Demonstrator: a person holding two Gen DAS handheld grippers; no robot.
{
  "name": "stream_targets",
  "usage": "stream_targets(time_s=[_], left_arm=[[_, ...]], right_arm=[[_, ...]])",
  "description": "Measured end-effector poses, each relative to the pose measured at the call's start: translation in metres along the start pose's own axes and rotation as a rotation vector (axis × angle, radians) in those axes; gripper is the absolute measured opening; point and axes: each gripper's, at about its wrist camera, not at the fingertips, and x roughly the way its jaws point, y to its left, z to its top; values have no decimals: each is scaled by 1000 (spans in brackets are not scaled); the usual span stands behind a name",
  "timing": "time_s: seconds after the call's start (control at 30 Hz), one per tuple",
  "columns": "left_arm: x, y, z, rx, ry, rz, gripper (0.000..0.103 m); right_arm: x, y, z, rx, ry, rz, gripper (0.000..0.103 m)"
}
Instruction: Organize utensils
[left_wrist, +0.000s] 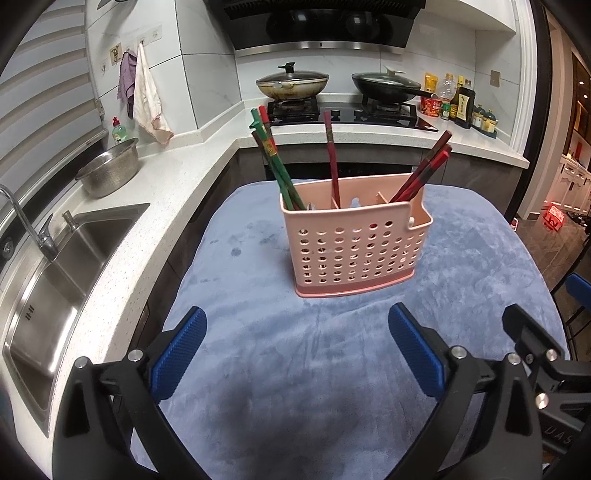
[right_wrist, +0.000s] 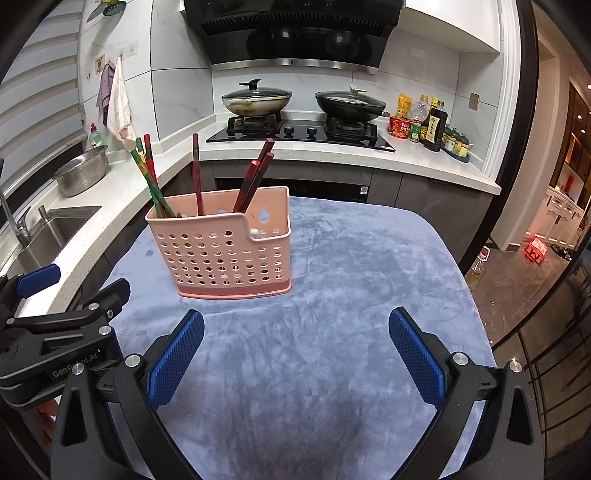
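Observation:
A pink perforated utensil holder (left_wrist: 354, 251) stands upright on a table covered with a blue-grey cloth (left_wrist: 295, 369); it also shows in the right wrist view (right_wrist: 225, 254). Green chopsticks (left_wrist: 275, 162) lean in its left compartment, one dark red chopstick (left_wrist: 331, 155) stands in the middle, and several red chopsticks (left_wrist: 424, 170) lean in the right. My left gripper (left_wrist: 295, 317) is open and empty, short of the holder. My right gripper (right_wrist: 295, 321) is open and empty, to the holder's right and nearer. The left gripper's body shows at the right wrist view's left edge (right_wrist: 55, 325).
A white counter (left_wrist: 155, 206) with a steel sink (left_wrist: 55, 273) and a metal bowl (left_wrist: 110, 171) runs along the left. A stove (left_wrist: 343, 110) with two lidded pans and bottles (left_wrist: 458, 103) is behind. The floor drops off right of the table.

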Motion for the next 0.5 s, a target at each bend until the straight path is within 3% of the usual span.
stream_targets(time_s=[0.5], left_arm=[[3,2,-7,-3,15,18,95]], right_arm=[[1,-1,-6,15,15,-10,97]])
